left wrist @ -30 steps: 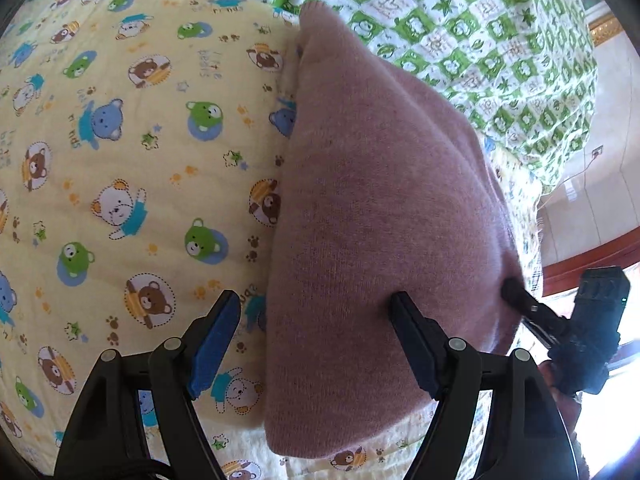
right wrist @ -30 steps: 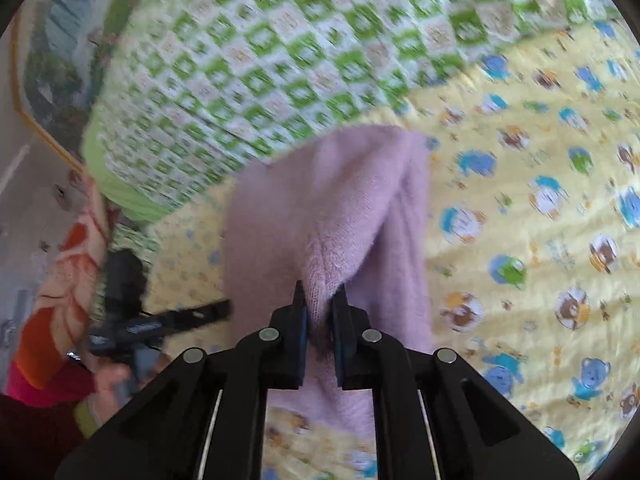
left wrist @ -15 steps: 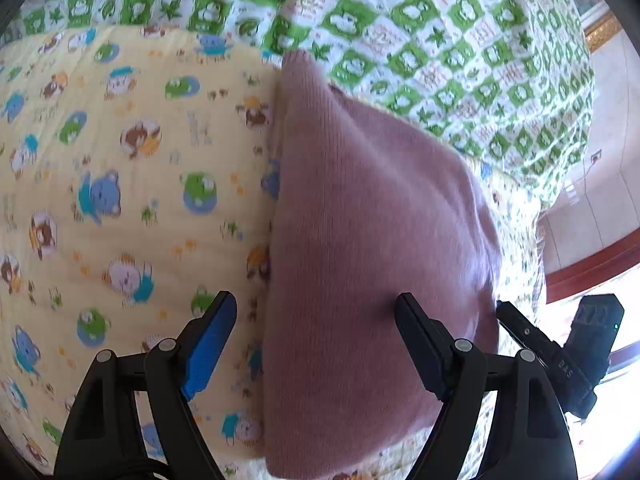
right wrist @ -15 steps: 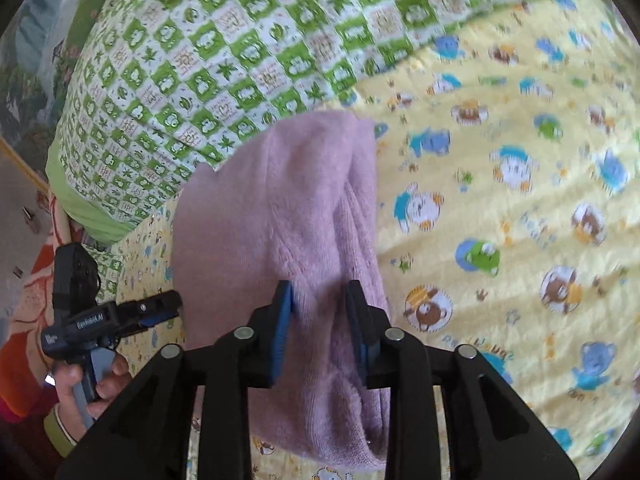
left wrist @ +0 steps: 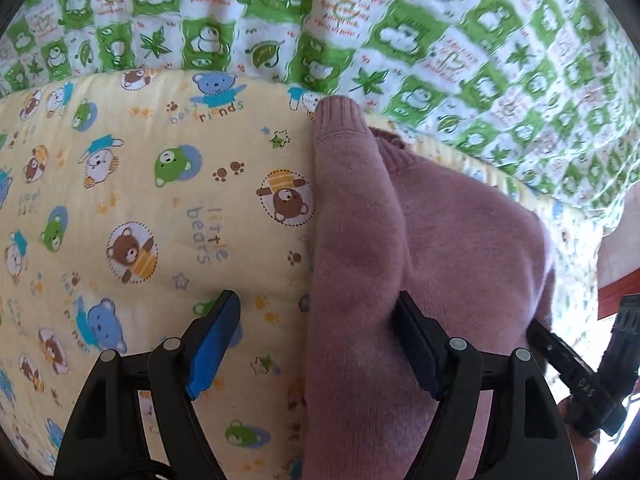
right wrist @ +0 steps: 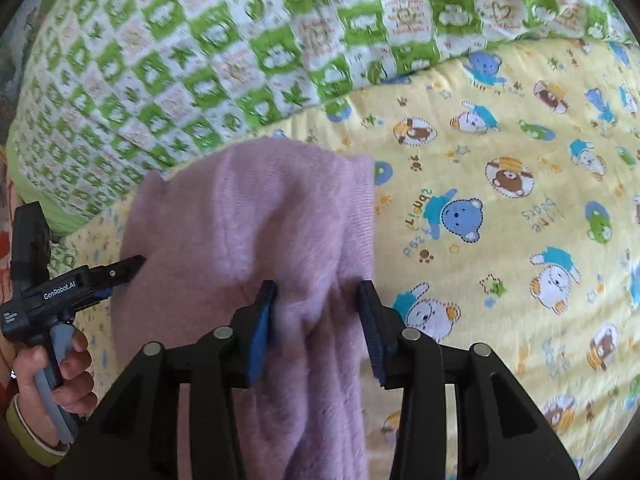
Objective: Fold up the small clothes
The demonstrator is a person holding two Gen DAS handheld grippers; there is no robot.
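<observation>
A small pink knitted sweater (left wrist: 440, 248) lies folded on the yellow bear-print blanket (left wrist: 140, 208), a sleeve with a ribbed cuff laid along its left edge. My left gripper (left wrist: 316, 336) is open, its jaws straddling the sleeve edge low over the cloth. In the right wrist view the sweater (right wrist: 256, 216) lies ahead, and my right gripper (right wrist: 316, 320) is open with its jaws on either side of a raised fold. The left gripper also shows there at the sweater's left edge (right wrist: 132, 264), and the right gripper shows in the left wrist view (left wrist: 568, 364).
A green-and-white checked quilt (left wrist: 400, 28) is bunched along the far side of the blanket, close behind the sweater; it also shows in the right wrist view (right wrist: 240, 48). A red-brown ledge (left wrist: 616, 292) lies past the bed's right edge.
My right gripper has let go of the sweater fold and opened wide. My left gripper has stayed open and moved closer in over the sleeve edge.
</observation>
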